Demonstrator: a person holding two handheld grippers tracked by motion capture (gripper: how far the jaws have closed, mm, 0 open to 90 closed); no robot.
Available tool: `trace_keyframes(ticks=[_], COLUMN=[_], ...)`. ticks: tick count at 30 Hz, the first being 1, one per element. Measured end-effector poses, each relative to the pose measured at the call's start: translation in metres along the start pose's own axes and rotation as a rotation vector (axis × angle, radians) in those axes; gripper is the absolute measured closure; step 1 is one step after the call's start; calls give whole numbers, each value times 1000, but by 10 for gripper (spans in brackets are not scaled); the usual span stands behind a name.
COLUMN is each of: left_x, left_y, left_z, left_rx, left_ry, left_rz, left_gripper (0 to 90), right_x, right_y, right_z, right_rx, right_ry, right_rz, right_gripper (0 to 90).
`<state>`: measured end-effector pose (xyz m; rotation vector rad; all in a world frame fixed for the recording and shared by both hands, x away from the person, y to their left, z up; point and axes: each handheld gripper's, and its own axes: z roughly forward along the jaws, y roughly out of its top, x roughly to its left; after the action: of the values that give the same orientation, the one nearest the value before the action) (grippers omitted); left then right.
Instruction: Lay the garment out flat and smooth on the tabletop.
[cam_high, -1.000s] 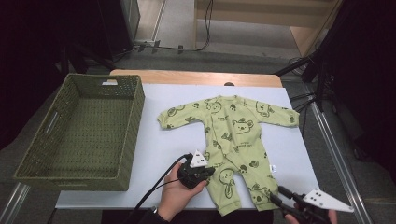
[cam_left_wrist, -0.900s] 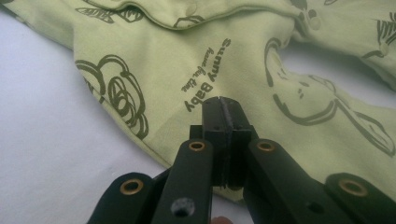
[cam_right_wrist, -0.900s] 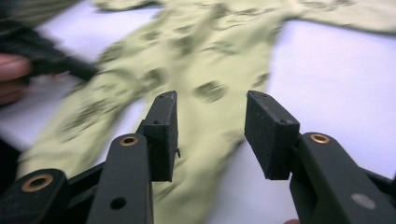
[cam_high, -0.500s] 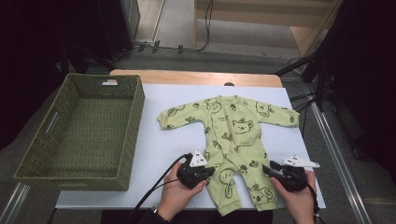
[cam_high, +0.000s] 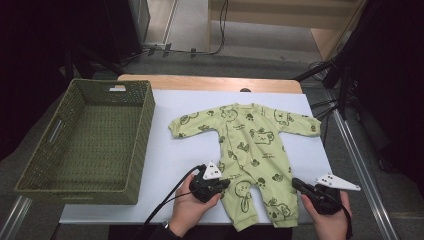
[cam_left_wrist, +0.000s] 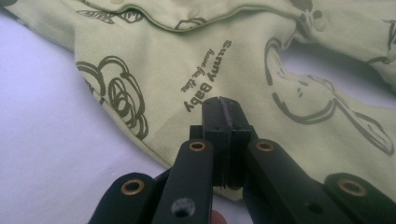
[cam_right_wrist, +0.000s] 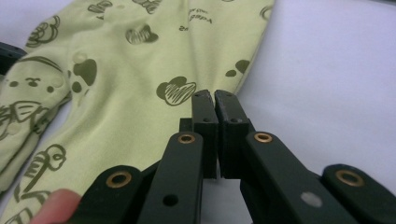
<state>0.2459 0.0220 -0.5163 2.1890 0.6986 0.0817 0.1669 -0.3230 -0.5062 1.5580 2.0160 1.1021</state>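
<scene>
At the near edge of the table (cam_high: 180, 150) a person's 2 hands each hold a gripper against the legs of a green romper (cam_high: 252, 150) that lies flat and face up on the white top. The left gripper (cam_high: 226, 183) sits at the outer edge of the romper's left leg, its jaws closed; in the left gripper view the tips (cam_left_wrist: 223, 108) meet over the printed cloth, pinching the fabric edge. The right gripper (cam_high: 296, 183) is at the outer edge of the other leg. Its jaws have just been closing and now stand together, and in the right gripper view the tips (cam_right_wrist: 214, 99) meet right at the hem of the romper (cam_right_wrist: 140, 93), gripping that edge. Farther back the romper's sleeves spread to both sides. A green woven basket (cam_high: 130, 140) stands left of it, well apart
</scene>
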Motion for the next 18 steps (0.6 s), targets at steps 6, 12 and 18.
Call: trace_keyframes(ticks=[6,12,18], left_x=[1,2,2], left_y=[0,0,0], left_z=[0,-1,-1], left_rx=[2,2,-3], left_ry=[-7,-17,-15], left_rz=[-4,-12,-4], left_gripper=[896,896,896], right_x=[-6,21,75], right_y=[-10,0,-2], right_z=[10,-18,-17], right_rx=[57,-84,-87], right_ry=[-39,36,168], right_rz=[24,-34,-171], right_gripper=[696,654,656])
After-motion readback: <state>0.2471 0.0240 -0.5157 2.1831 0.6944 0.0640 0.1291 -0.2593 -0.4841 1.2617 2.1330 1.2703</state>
